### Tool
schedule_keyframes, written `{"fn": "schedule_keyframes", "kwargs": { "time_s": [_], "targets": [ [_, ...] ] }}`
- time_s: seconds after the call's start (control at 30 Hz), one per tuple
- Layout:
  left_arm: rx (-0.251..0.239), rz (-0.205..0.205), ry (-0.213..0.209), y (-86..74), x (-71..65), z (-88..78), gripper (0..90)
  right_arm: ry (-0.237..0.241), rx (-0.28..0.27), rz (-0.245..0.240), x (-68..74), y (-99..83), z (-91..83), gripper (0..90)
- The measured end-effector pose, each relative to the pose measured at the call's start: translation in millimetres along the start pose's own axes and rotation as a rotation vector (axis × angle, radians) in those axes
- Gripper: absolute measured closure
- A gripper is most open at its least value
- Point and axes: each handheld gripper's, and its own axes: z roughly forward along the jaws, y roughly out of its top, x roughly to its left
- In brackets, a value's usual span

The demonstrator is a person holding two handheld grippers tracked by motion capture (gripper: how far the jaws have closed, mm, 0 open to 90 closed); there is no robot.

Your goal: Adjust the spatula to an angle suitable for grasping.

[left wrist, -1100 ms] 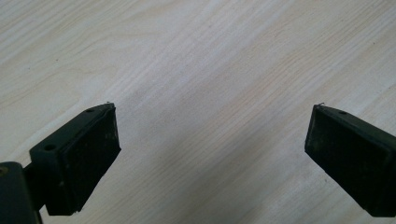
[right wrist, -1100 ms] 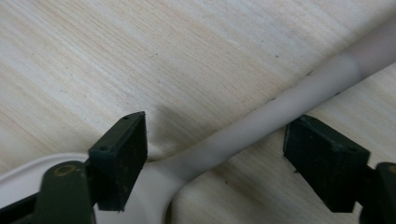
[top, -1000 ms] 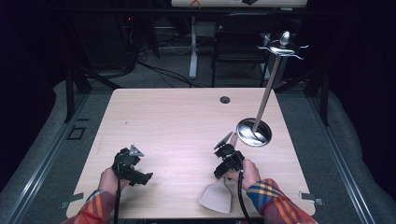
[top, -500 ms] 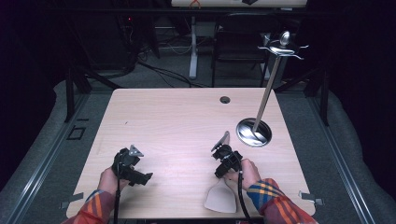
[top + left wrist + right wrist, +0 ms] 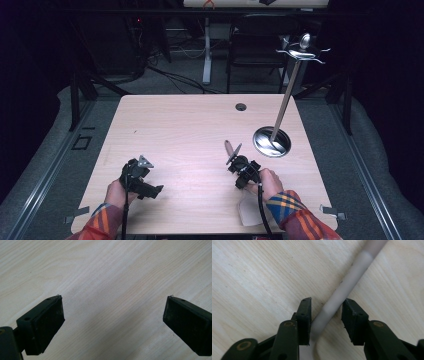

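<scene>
High view: a person's two hands hold grippers over a pale wooden table (image 5: 190, 125). The left gripper (image 5: 150, 190) rests near the left edge. The right gripper (image 5: 235, 156) lies to the right, near a metal stand (image 5: 272, 141), over a pale spatula (image 5: 231, 148).
Left gripper view: jaws stand wide apart above bare wood, holding nothing.
Right gripper view: jaws have just been closing around the spatula's pale handle (image 5: 344, 293); a gap remains at the right pad (image 5: 349, 320).

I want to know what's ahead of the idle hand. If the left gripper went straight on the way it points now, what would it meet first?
Probably just the bare wooden table: the left gripper looks down at it with open jaws, nothing between them.
</scene>
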Motion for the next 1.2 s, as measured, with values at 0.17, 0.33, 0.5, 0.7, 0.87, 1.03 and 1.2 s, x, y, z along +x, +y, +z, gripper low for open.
{"fn": "schedule_keyframes", "kwargs": {
  "time_s": [0.17,0.33,0.5,0.7,0.87,1.03,1.2],
  "targets": [
    [0.001,0.001,-0.004,0.0,0.1,0.0,3.5,-0.002,-0.007,0.002,-5.2,-3.1,-0.5,67.5],
    [-0.001,0.003,-0.003,-0.1,0.0,0.0,3.5,0.008,0.016,0.002,-10.6,-4.8,-2.3,68.7],
    [0.0,0.001,-0.005,-0.2,0.2,-0.1,3.5,0.011,0.022,0.009,-19.4,-9.1,-3.5,70.5],
    [-0.003,0.003,-0.004,-0.1,0.1,-0.1,3.5,-0.041,0.046,-0.021,-26.5,-13.8,-3.3,73.0],
    [-0.005,0.001,-0.006,-0.3,0.3,-0.4,3.5,-0.021,0.06,-0.014,-36.9,-20.7,-4.9,75.0],
    [-0.006,0.001,-0.007,-0.2,0.1,-0.3,3.5,-0.012,0.068,-0.003,-41.4,-24.6,-5.1,75.8],
    [-0.007,-0.001,-0.007,-0.4,0.0,-0.6,3.5,-0.032,0.085,-0.022,-42.8,-25.2,-5.3,75.6]
  ]
}}
